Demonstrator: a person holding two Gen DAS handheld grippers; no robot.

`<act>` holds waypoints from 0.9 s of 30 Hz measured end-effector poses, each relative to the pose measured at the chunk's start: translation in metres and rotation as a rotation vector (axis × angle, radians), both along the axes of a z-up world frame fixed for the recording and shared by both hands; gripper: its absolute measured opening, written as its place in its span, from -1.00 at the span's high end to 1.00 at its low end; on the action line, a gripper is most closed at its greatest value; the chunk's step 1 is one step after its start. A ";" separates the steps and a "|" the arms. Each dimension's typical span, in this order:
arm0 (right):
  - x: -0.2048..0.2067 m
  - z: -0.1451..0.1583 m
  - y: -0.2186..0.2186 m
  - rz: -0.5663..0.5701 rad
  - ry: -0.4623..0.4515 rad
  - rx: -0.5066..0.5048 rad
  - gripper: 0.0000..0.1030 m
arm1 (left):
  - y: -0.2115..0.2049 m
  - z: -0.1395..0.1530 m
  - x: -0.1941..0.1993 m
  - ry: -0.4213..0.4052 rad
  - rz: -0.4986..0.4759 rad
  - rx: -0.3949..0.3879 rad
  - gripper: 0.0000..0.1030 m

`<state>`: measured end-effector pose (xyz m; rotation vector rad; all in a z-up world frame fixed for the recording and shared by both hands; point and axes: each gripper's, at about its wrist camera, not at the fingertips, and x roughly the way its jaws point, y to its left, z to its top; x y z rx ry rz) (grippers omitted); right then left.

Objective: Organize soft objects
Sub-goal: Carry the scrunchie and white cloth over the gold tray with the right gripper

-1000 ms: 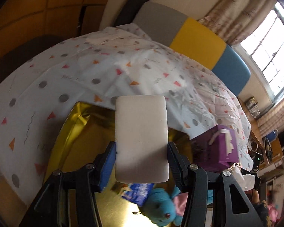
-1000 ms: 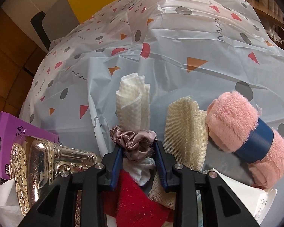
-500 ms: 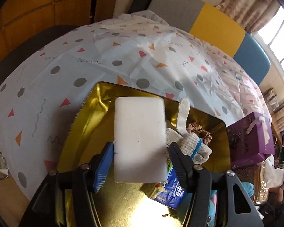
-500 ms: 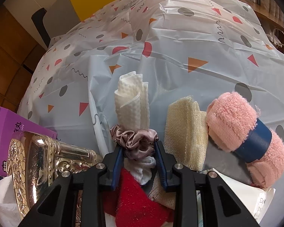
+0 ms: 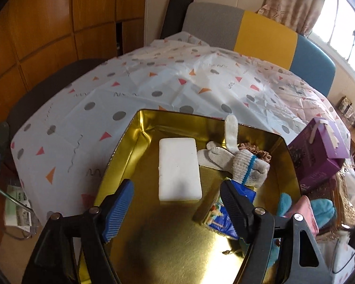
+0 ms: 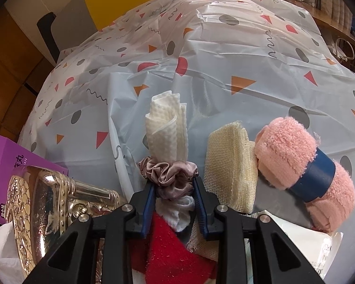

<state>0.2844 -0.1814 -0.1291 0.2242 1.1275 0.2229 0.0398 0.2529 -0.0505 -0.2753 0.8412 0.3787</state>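
Note:
A white foam block (image 5: 179, 168) lies flat on the floor of the gold tin tray (image 5: 139, 127). My left gripper (image 5: 177, 203) hovers just behind it, its jaws opening, with nothing pressed between the blue pads. A grey work glove (image 5: 236, 161), a brown scrunchie (image 5: 260, 151), a blue packet (image 5: 224, 215) and a teal plush (image 5: 321, 210) share the tray. My right gripper (image 6: 174, 194) is shut on a rolled white cloth (image 6: 168, 130) banded by a mauve scrunchie (image 6: 170, 175), above a red cloth (image 6: 172, 255).
A cream mesh cloth (image 6: 232, 165) and a pink fluffy roll with a blue band (image 6: 303, 170) lie right of the right gripper. A purple box (image 5: 319, 151) and an ornate gold box (image 6: 49, 208) stand between the trays. Patterned tablecloth (image 6: 224, 59) covers the table; chairs stand behind.
My left gripper came down over the gold tray, let go of the white foam block and spread its jaws; the block now lies on the tray floor. The right gripper has kept still.

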 end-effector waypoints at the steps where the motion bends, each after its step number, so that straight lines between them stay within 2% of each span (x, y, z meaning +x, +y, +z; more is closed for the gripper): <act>1: 0.000 0.001 0.000 -0.006 -0.003 -0.002 0.44 | -0.002 0.004 -0.005 -0.012 0.001 0.012 -0.50; 10: 0.000 0.025 -0.002 -0.042 -0.059 -0.026 0.50 | -0.027 0.028 -0.035 -0.090 -0.043 0.111 -0.54; 17: -0.002 0.068 0.004 -0.040 -0.155 -0.043 0.50 | -0.040 0.037 -0.049 -0.124 -0.059 0.146 -0.54; 22: -0.012 0.111 0.026 0.019 -0.258 -0.050 0.50 | -0.040 0.045 -0.062 -0.158 -0.040 0.157 -0.54; 27: -0.036 0.158 0.073 0.143 -0.377 -0.076 0.50 | -0.028 0.055 -0.078 -0.210 0.031 0.153 -0.58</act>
